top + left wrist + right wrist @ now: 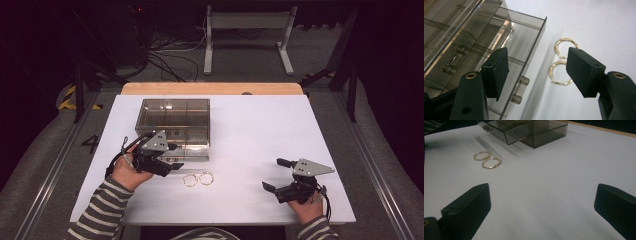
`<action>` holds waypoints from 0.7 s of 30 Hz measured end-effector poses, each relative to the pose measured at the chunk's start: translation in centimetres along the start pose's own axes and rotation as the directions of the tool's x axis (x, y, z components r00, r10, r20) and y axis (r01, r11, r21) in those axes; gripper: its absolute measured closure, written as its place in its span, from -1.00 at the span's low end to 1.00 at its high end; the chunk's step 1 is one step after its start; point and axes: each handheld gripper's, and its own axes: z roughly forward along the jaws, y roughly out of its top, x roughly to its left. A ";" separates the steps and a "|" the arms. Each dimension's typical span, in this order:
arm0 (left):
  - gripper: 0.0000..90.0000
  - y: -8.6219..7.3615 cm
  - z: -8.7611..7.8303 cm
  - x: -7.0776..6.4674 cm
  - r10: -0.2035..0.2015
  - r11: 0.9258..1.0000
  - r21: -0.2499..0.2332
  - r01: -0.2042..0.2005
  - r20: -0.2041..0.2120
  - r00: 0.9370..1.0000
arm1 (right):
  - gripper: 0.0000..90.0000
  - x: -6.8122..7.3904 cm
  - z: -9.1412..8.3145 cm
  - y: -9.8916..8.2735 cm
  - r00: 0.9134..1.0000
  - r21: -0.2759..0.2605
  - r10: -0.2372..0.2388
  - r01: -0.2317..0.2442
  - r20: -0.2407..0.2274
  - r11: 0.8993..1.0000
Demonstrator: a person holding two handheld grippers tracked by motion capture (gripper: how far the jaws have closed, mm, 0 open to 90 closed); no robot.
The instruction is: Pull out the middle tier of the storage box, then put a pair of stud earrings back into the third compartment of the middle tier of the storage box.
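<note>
Both hoop earrings lie side by side on the white surface, just right of the left gripper, whose half-open, empty jaws sit at the open drawer; it is nearer than the right gripper, jaws wide, empty.

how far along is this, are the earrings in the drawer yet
Not yet. Done: the lower drawer of the smoky box stands pulled out. In hand: nothing; the left gripper hangs open by the drawer's handle, and the right gripper waits open, apart. Left: both gold hoop earrings lie on the white table beside the drawer, likely to be put in, then the drawer shut.
</note>
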 end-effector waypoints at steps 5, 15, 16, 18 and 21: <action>-0.20 0.3 0.2 -0.5 0.005 1.000 0.008 -0.005 0.016 1.000 | -0.97 0.0 0.0 0.0 1.000 -0.002 0.002 -0.002 0.000 1.000; -0.17 0.8 1.0 -1.9 0.010 1.000 0.020 -0.011 0.045 0.999 | -0.97 0.0 -0.1 0.0 1.000 -0.003 0.003 -0.003 0.002 1.000; -0.17 0.8 1.1 -2.0 0.009 1.000 0.021 -0.011 0.052 0.999 | -0.97 0.0 -0.1 0.0 1.000 -0.003 0.003 -0.003 0.002 1.000; -0.17 0.9 1.3 -2.2 0.006 1.000 0.023 -0.007 0.064 0.998 | -0.97 0.0 -0.1 0.0 1.000 -0.003 0.003 -0.003 0.002 1.000; -0.14 0.9 1.7 -2.7 -0.001 0.999 0.046 -0.002 0.058 0.998 | -0.97 0.0 -0.1 0.0 1.000 -0.003 0.002 -0.002 0.001 1.000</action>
